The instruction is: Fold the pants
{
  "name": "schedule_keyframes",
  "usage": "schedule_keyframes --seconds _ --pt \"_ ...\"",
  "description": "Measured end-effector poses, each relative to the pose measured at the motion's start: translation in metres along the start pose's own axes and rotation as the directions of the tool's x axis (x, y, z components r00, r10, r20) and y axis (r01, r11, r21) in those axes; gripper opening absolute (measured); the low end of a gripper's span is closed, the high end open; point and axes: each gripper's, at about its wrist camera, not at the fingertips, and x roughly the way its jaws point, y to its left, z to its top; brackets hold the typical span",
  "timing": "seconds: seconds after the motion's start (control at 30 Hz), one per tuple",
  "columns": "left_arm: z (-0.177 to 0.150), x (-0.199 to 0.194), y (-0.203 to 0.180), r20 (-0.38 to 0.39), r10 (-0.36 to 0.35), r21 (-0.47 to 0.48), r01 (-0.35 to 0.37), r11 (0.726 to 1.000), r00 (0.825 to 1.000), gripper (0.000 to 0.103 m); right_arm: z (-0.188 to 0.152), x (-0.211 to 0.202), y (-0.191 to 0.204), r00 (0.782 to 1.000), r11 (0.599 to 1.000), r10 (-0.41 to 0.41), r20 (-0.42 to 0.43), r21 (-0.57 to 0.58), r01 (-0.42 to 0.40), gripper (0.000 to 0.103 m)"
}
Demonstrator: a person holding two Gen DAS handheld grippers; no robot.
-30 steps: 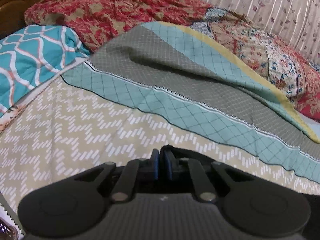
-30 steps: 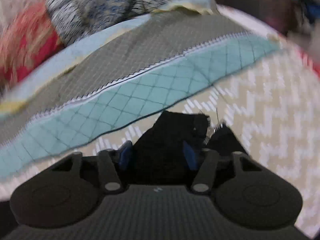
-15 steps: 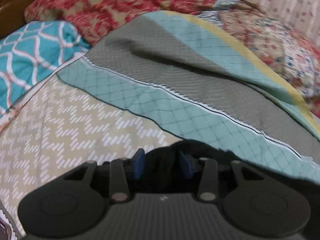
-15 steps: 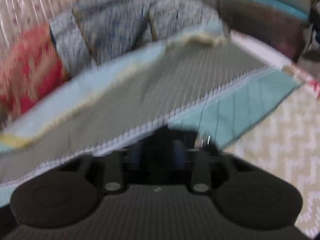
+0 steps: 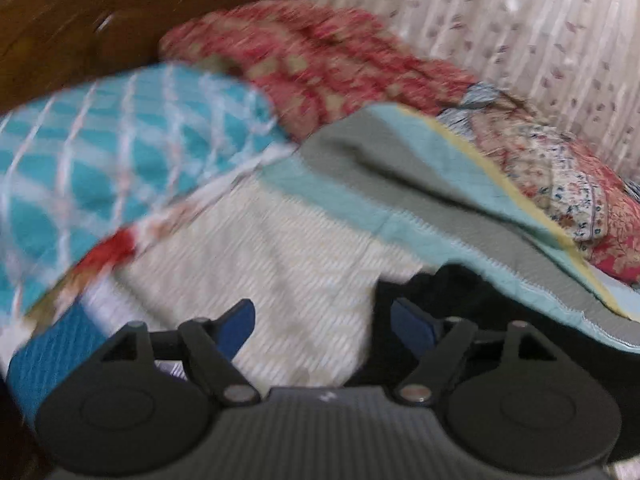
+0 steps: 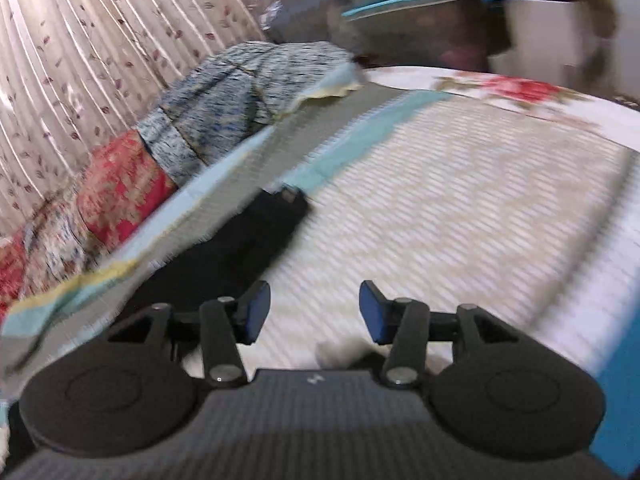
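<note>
Pants: the black fabric pants [image 6: 236,248] are lying as a long, narrow dark band on the cream zigzag-patterned bedspread [image 6: 460,200], one edge running along the bedspread's teal and grey quilted border [image 6: 320,136]; the squared far end is showing in the right wrist view.
Left gripper: the left gripper [image 5: 322,322] with blue pads is hanging over bare bedspread with its jaws opening — nothing is lying between them; the dark cloth [image 5: 452,292] is sitting just beside and behind its right-hand pad.
Right gripper: the right gripper [image 6: 314,312] is likewise opening over bare bedspread, empty, with the pants lying off to its left.
Surroundings: a red floral quilt [image 5: 320,56], a teal lattice-print pillow [image 5: 120,152] and a pale leaf-print curtain [image 6: 80,40] are bordering the bed; both views are blurring.
Step in hand: a fold appears to be laid down and let go — both grippers are standing clear of the cloth.
Next move: judging by the long shape, another fold across the length seems due; that is calling for each gripper to find a corner of one end, pinch through all layers, and carry it over evenly to the other end.
</note>
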Motion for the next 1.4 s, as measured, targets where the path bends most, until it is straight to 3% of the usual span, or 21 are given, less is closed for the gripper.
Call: schedule_keyframes --seconds 0.13,0.33,0.4,0.43,0.5,0.57,0.67,0.83,0.93,0.97,1.03,1.17,1.27,1.3,1.37,1.4 --pt "-0.028 -0.018 0.032 -0.075 -0.013 -0.074 0.008 0.997 0.997 0.083 -0.039 -0.027 -0.024 0.998 0.999 0.007 -0.058 0.036 -0.005 0.064" --pt "-0.063 -0.04 0.069 -0.133 -0.042 -0.213 0.013 0.977 0.99 0.083 -0.065 -0.035 -0.014 0.999 0.999 -0.035 -0.036 -0.03 0.034 0.065" --pt "-0.071 -0.047 0.074 -0.134 -0.061 -0.246 0.027 0.969 0.989 0.084 -0.067 -0.036 -0.012 0.999 0.999 -0.02 -0.039 -0.046 0.019 0.045" --pt "-0.073 -0.049 0.076 -0.134 -0.07 -0.255 0.034 0.966 0.988 0.084 -0.068 -0.036 -0.01 0.999 0.997 -0.017 -0.05 -0.073 0.014 0.01" --pt "-0.081 -0.052 0.076 -0.141 -0.092 -0.272 0.051 0.961 0.986 0.084 -0.071 -0.037 -0.007 0.997 0.993 -0.047 -0.06 -0.11 0.04 0.006" --pt "-0.086 -0.053 0.074 -0.155 -0.114 -0.279 0.067 0.958 0.981 0.084 -0.068 -0.048 -0.009 0.996 0.987 -0.093 0.003 -0.131 0.093 0.006" --pt "-0.091 -0.056 0.067 -0.156 -0.14 -0.263 0.095 0.96 0.978 0.085 -0.051 -0.072 -0.03 0.978 0.981 -0.172 0.115 -0.073 0.181 0.006" --pt "-0.099 -0.05 0.06 -0.18 -0.148 -0.261 0.098 0.96 0.972 0.085 -0.037 -0.078 -0.069 0.936 0.946 -0.323 0.143 0.028 0.322 0.007" --pt "-0.106 -0.044 0.058 -0.209 -0.183 -0.281 0.12 0.952 0.961 0.085 -0.045 -0.07 -0.076 0.944 0.945 -0.323 0.067 0.071 0.319 0.02" --pt "-0.108 -0.043 0.056 -0.215 -0.188 -0.281 0.124 0.952 0.958 0.085 -0.049 -0.069 -0.077 0.942 0.942 -0.332 0.056 0.078 0.327 0.035" --pt "-0.111 -0.04 0.052 -0.224 -0.208 -0.287 0.14 0.948 0.952 0.085 -0.052 -0.075 -0.076 0.945 0.943 -0.32 0.07 0.125 0.31 0.05" --pt "-0.114 -0.028 0.046 -0.244 -0.266 -0.334 0.177 0.926 0.933 0.088 -0.058 -0.091 -0.07 0.958 0.949 -0.269 0.096 0.196 0.246 0.05" --pt "-0.116 -0.019 0.039 -0.248 -0.275 -0.35 0.179 0.92 0.929 0.089 -0.061 -0.094 -0.064 0.975 0.955 -0.208 0.083 0.232 0.184 0.052" --pt "-0.117 -0.018 0.037 -0.244 -0.268 -0.345 0.174 0.922 0.932 0.084 -0.063 -0.095 -0.06 0.976 0.958 -0.199 0.086 0.229 0.175 0.053" --pt "-0.117 -0.016 0.03 -0.246 -0.238 -0.303 0.159 0.94 0.94 0.01 -0.066 -0.097 -0.048 0.974 0.963 -0.2 0.103 0.202 0.176 0.053" --pt "-0.117 -0.016 0.028 -0.255 -0.2 -0.287 0.123 0.95 0.946 0.011 -0.067 -0.099 -0.041 0.969 0.965 -0.214 0.122 0.182 0.19 0.053"
